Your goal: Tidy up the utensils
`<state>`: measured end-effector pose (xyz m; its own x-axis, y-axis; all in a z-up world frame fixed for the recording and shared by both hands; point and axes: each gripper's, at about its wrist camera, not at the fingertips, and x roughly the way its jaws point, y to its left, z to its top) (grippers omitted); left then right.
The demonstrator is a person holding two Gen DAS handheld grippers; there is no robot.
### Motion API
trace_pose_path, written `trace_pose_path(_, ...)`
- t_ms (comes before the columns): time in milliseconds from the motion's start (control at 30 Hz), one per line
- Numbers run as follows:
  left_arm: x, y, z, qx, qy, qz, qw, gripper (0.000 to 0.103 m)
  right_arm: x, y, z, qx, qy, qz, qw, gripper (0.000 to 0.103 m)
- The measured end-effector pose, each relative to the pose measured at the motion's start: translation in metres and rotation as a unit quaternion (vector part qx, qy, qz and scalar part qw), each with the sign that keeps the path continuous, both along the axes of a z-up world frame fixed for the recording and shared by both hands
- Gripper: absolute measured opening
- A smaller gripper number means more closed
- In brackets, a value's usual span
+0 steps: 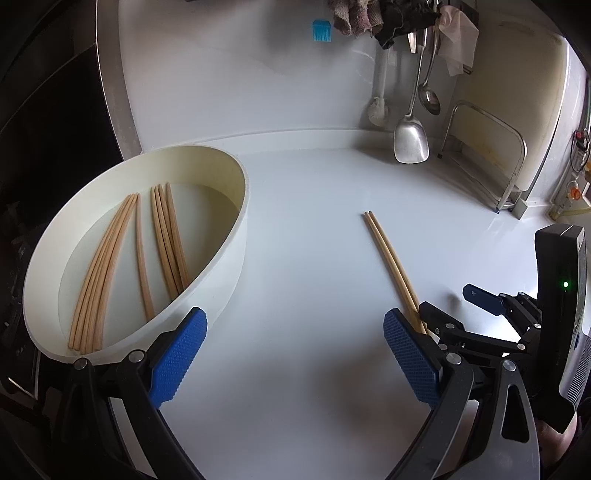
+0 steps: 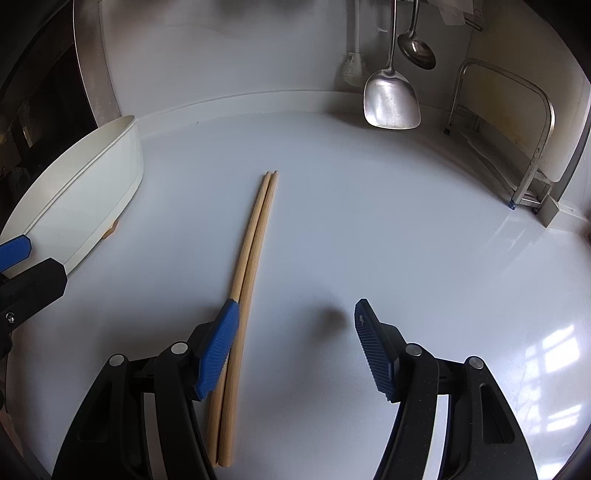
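Two wooden chopsticks (image 2: 255, 258) lie side by side on the white counter (image 2: 369, 229), also visible in the left wrist view (image 1: 388, 254). My right gripper (image 2: 295, 306) is open low over their near half. Its left finger (image 2: 218, 347) sits on top of one stick, the other stick lies just inside it, and the right finger is well clear. A white oval bin (image 1: 229, 266) at the left holds several chopsticks (image 1: 162, 240). My left gripper (image 1: 295, 317) stands open beside the bin with nothing between its fingers. The right gripper (image 1: 448, 304) shows at its right.
A metal spatula (image 2: 391, 99) and ladle (image 2: 417, 48) hang against the back wall, with a white brush (image 2: 352, 68) beside them. A metal rack (image 2: 532, 155) stands in the back right corner. Cloths (image 1: 354, 18) hang above. The counter's left edge borders a dark area.
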<state>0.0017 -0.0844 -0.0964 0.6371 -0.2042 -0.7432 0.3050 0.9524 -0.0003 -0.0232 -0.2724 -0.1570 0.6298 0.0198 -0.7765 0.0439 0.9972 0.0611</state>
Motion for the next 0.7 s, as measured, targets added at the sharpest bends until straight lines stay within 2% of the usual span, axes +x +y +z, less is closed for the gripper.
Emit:
trace_pose_path(267, 0.0, 0.001, 0.004, -0.005, 0.0, 0.0, 1.0, 0.095, 0.001, 0.009, 0.0, -0.02, 0.004, 0.016, 1.0, 0.061)
trace_pose_path(367, 0.0, -0.001, 0.004, -0.005, 0.001, -0.001, 1.0, 0.095, 0.0, 0.011, -0.002, -0.022, 0.008, 0.024, 0.999, 0.05)
trace_pose_path(600, -0.004, -0.016, 0.0, -0.017, 0.012, -0.01, 0.9997, 0.095, 0.001, 0.006, -0.001, -0.013, 0.004, 0.034, 0.999, 0.008)
trace_pose_path(700, -0.005, -0.029, -0.003, -0.019, 0.018, -0.015, 0.9995, 0.095, 0.001, -0.004, 0.0, 0.002, 0.005, 0.028, 1.0, 0.007)
